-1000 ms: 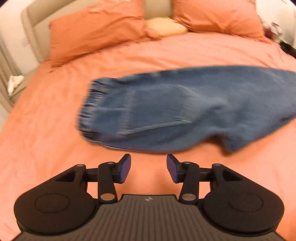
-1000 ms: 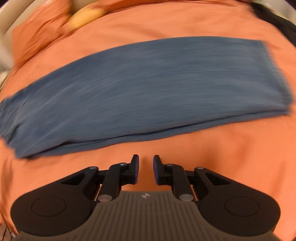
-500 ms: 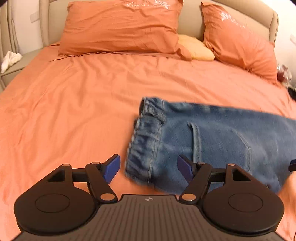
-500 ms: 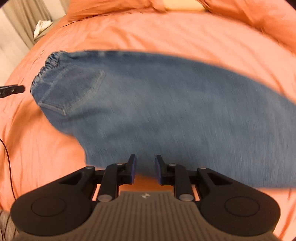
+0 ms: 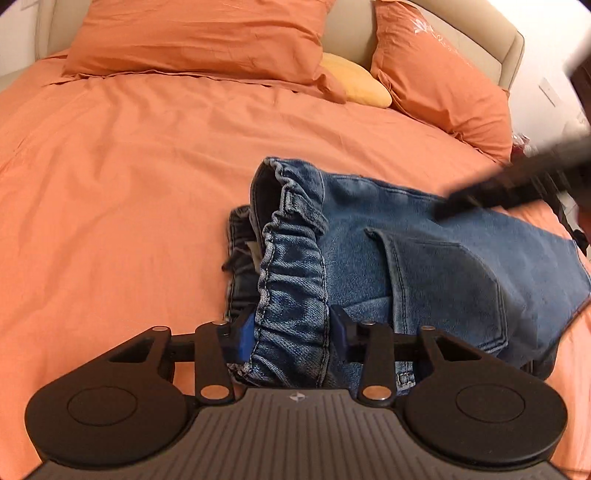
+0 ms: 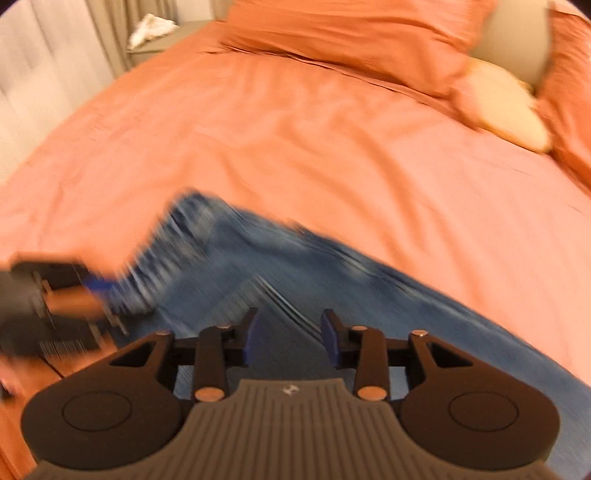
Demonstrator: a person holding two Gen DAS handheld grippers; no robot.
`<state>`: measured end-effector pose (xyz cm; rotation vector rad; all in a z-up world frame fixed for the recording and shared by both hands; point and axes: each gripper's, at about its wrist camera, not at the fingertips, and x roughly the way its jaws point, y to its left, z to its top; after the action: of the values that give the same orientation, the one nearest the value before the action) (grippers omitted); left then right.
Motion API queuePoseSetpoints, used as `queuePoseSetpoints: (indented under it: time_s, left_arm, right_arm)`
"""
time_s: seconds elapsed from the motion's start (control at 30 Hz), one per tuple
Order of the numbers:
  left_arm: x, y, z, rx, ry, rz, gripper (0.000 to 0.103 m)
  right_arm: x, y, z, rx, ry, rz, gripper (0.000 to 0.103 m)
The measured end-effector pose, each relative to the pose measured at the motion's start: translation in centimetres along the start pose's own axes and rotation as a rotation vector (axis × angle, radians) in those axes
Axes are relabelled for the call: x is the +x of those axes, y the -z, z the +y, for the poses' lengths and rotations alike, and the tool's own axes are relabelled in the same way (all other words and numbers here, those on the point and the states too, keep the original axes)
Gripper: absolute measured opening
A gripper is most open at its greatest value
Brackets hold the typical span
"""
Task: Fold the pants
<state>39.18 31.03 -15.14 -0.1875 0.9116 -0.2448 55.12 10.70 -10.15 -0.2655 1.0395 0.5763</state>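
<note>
The bed (image 5: 129, 177), covered in an orange sheet, fills both views ahead of the claws, with two orange pillows (image 5: 192, 37) and a small yellow cushion (image 5: 354, 79) far beyond them at the beige headboard (image 5: 349, 33). The blue denim pants (image 5: 424, 258) lie across the sheet directly in front of the left claw (image 5: 291, 334) and run off to its right, back pocket facing up. Half a second ago the elastic waistband (image 5: 291, 266) lay just ahead of the spread left fingers; now its bunched near end sits between the two blue pads (image 5: 245, 336), which have narrowed onto the cloth and touch it on both sides, so the left claw is gripping the waistband. The waistband's far part stands up off the sheet, showing the dark inside of the pants. The right claw (image 6: 290, 338) hangs over the pants with denim under its fingers; its jaws stand apart, wider than half a second ago, holding nothing. In the right wrist view, heavily blurred, the left claw appears far to the left at the waistband end. In the left wrist view, a dark blurred streak of the right claw's tool crosses above the pants at upper right.
</note>
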Motion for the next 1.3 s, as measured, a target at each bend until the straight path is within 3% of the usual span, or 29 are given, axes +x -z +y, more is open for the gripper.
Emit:
queuePoseSetpoints:
  time_s: [0.07, 0.17, 0.33, 0.47, 0.57, 0.67, 0.8, 1.07, 1.2, 1.3]
  left_arm:
    - [0.1, 0.0, 0.9, -0.051, 0.036, 0.010, 0.046]
    - [0.4, -0.2, 2.4, -0.128, 0.095, 0.033, 0.046]
    - [-1.2, 0.3, 2.5, -0.123, 0.128, 0.029, 0.044]
    - [-2.9, -0.3, 2.2, -0.105, 0.142, 0.025, 0.042]
    - [-3.2, -1.0, 2.4, -0.067, 0.103, 0.040, 0.042]
    - [-0.1, -1.1, 3.8, -0.097, 0.059, 0.104, 0.043]
    - [2.0, -1.1, 4.5, -0.101, 0.031, 0.114, 0.044]
    - [1.7, -2.4, -0.8, 0.099, -0.215, 0.137, 0.052]
    - [0.0, -2.5, -2.9, 0.149, -0.297, 0.101, 0.063]
    - [-1.9, -2.0, -3.8, 0.157, -0.344, 0.085, 0.064]
  right_arm:
    - [1.1, -1.7, 1.8, 0.013, -0.042, -0.015, 0.039]
    - [2.6, -3.5, 4.4, 0.027, -0.085, -0.020, 0.059]
    - [5.4, -4.7, 7.4, 0.002, 0.021, 0.019, 0.059]
    - [6.3, -4.9, 7.8, 0.018, 0.007, 0.035, 0.047]
    - [7.1, -5.0, 7.1, 0.063, -0.032, 0.007, 0.046]
    - [9.6, -4.7, 6.9, 0.084, -0.028, 0.006, 0.046]
    - [8.9, -4.7, 6.9, 0.073, -0.021, -0.008, 0.047]
    - [0.1, -1.1, 3.7, 0.024, 0.032, -0.017, 0.046]
    - [-5.0, 3.9, 0.3, 0.049, 0.068, -0.031, 0.046]
    - [-7.9, 8.9, -1.5, 0.074, 0.089, -0.042, 0.047]
